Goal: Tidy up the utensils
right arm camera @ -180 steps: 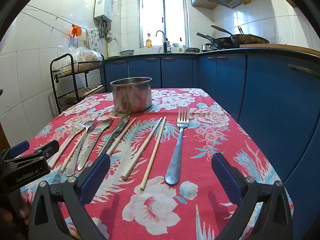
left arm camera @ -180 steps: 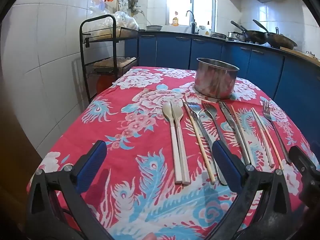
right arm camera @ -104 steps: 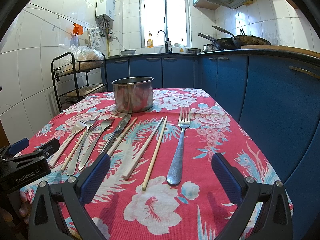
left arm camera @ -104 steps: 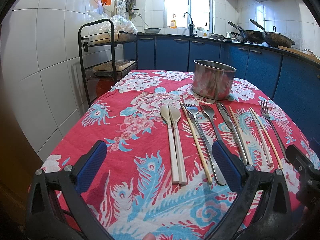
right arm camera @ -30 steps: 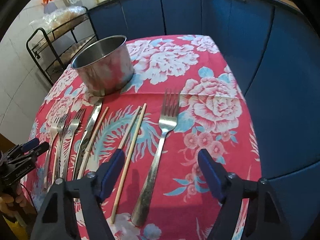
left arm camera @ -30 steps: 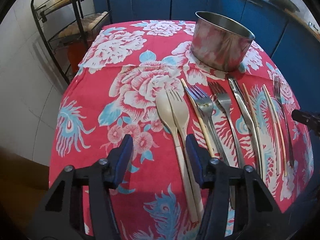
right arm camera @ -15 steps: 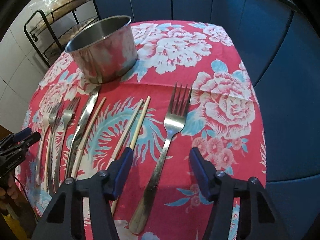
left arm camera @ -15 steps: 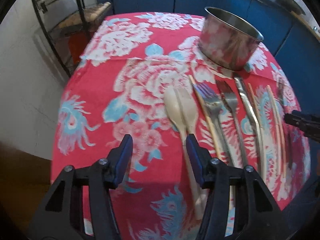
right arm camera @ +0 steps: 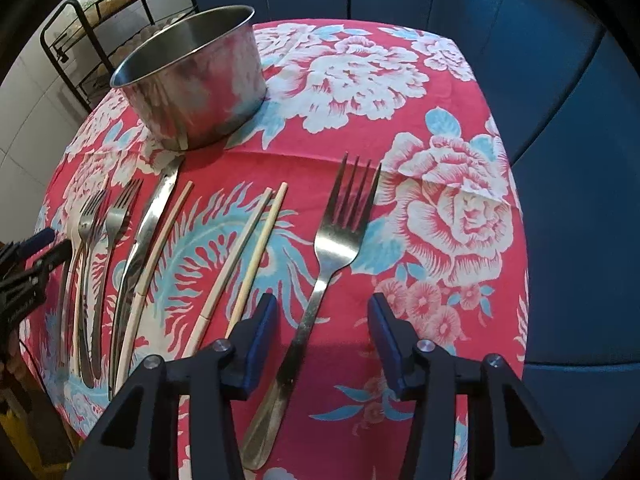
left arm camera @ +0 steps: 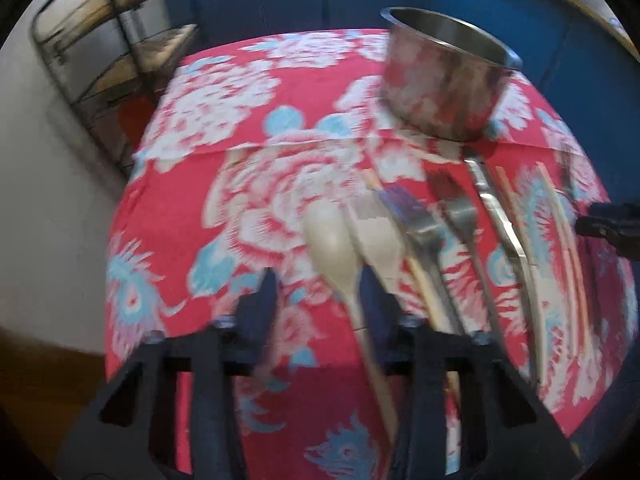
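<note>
Blue-padded tongs, both pairs parted and gripping nothing, hang low over the cutlery row.

My right tongs [right arm camera: 322,330] straddle the handle of the large fork [right arm camera: 320,276]; my left tongs [left arm camera: 318,304] sit around the pale spoon [left arm camera: 340,264], though blur hides any contact. Chopsticks [right arm camera: 250,256] and a knife [right arm camera: 144,232] lie between them, a steel pot [right arm camera: 196,80] beyond, all on the floral bench [right arm camera: 452,208].

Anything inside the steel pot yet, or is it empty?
In the right wrist view, the steel pot shows only bare metal on its far inner wall, with no utensil poking above the rim. Its bottom is hidden by the near wall, so empty is likely but not confirmed.
</note>
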{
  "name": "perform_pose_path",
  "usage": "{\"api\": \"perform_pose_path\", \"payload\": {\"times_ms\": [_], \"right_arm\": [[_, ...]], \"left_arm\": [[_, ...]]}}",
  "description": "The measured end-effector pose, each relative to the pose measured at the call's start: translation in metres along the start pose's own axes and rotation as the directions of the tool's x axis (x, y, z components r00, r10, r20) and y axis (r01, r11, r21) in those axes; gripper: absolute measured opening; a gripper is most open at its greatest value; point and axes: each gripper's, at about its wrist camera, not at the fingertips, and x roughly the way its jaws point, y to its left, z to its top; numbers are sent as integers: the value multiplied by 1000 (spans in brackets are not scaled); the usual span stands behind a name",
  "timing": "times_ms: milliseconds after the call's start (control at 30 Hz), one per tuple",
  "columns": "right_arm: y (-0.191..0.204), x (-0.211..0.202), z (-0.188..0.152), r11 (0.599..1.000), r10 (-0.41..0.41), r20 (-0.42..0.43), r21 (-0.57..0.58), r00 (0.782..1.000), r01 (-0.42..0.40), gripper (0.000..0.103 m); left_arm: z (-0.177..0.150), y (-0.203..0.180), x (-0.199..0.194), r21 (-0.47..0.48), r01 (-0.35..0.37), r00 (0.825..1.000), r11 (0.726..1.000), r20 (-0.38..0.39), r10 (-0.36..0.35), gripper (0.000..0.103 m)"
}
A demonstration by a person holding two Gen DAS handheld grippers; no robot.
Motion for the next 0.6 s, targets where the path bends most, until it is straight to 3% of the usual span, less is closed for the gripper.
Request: {"api": "perform_pose_path", "payload": {"times_ms": [67, 233, 367, 467, 600], "right_arm": [[-1, 2, 5, 1000, 10, -19, 5, 1000, -10, 52], [-4, 4, 12, 1000, 16, -74, 28, 997, -14, 49], [-6, 6, 18, 999, -10, -96, 36, 995, 14, 31], [-13, 7, 22, 998, 0, -96, 60, 995, 6, 12], [-25, 5, 22, 993, 53, -80, 108, 995, -45, 9]], "left_arm": [[3, -4, 1, 21, 13, 1000, 1000, -13, -12, 3], [5, -8, 1, 40, 0, 1000, 999, -27, 2, 2], [8, -6, 4, 27, 14, 999, 1000, -38, -13, 2], [7, -5, 4, 26, 27, 999, 999, -30, -26, 1], [6, -2, -4, 4, 62, 998, 998, 0, -62, 0]]}}
